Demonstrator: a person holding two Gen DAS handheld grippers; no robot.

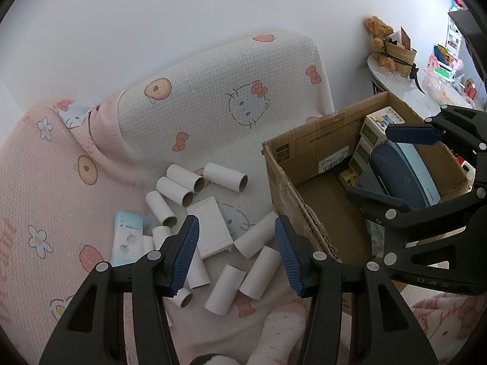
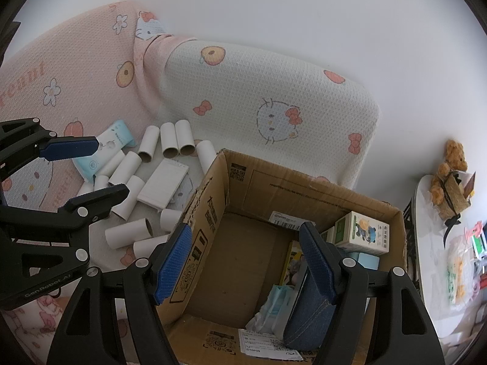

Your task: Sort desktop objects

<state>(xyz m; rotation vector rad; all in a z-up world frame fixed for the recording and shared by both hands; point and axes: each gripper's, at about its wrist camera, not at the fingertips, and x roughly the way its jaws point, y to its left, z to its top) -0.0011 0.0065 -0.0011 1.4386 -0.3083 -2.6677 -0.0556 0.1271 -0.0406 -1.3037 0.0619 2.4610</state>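
We look down along two pairs of black fingers with blue ribbed pads onto a bed covered in a pink and white waffle-weave cartoon-cat blanket (image 1: 213, 97).

The left gripper (image 1: 237, 255) has its fingers spread wide, with nothing between the pads. Just beyond and between its fingertips lies a scatter of white cardboard tubes (image 1: 226, 287), and among them a small white lined notepad (image 1: 211, 228), flat on the blanket close ahead of the left pad. Beside the outer edge of that left finger rests a pale blue and white tissue pack (image 1: 127, 237).

Just outside the right finger of this gripper stands an open brown corrugated cardboard box (image 1: 304, 164).

The right gripper (image 2: 246, 261) hovers over that box, its fingers also held wide and gripping nothing. Its left pad sits above the box's near-left wall; its right pad hangs over a blue denim-covered case (image 2: 307, 319) that stands on edge inside the box, and we cannot be sure whether the pad touches it. Past the right fingertip, in the far corner, sits a small white and green printed carton (image 2: 362, 234). Near the case lies what seems to be a pale blue tissue packet (image 2: 274, 304).
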